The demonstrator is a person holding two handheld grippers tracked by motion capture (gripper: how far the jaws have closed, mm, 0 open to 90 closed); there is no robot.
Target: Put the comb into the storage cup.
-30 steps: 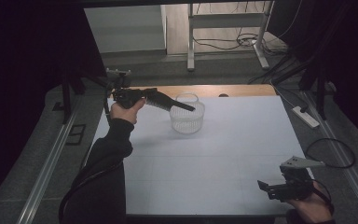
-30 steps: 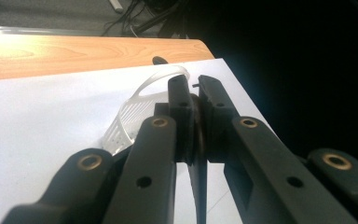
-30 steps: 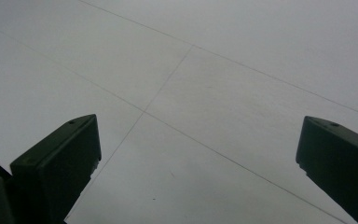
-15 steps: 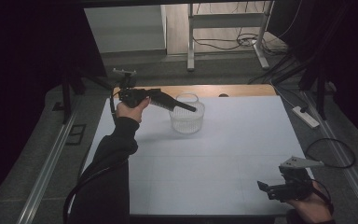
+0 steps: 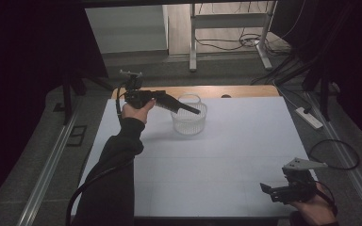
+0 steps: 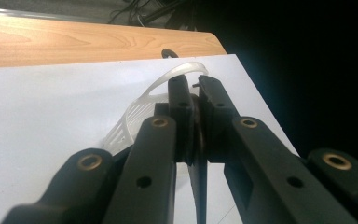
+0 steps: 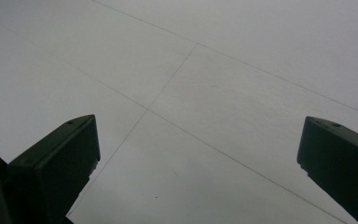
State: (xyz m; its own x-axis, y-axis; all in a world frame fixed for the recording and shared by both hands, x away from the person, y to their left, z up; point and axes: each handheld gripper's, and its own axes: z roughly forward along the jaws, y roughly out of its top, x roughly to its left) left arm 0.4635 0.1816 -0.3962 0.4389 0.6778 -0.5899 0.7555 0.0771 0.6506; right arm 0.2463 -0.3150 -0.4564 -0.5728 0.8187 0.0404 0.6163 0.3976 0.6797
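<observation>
bowl (image 5: 189, 118): clear, ribbed, far middle of table (image 5: 226, 174), near wooden strip | left tool (image 5: 194, 111): clenched on bowl rim, reaching in from left | right tool (image 5: 267, 189): released, holding nothing, near corner | risk: thin rim slipping from grip, bowl tipping if lifted one-sided

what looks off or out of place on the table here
Nothing looks spilled or broken. The clear ribbed bowl sits upright on the white table, near its far edge. The shut left gripper reaches over the bowl's rim; the right gripper waits open.
</observation>
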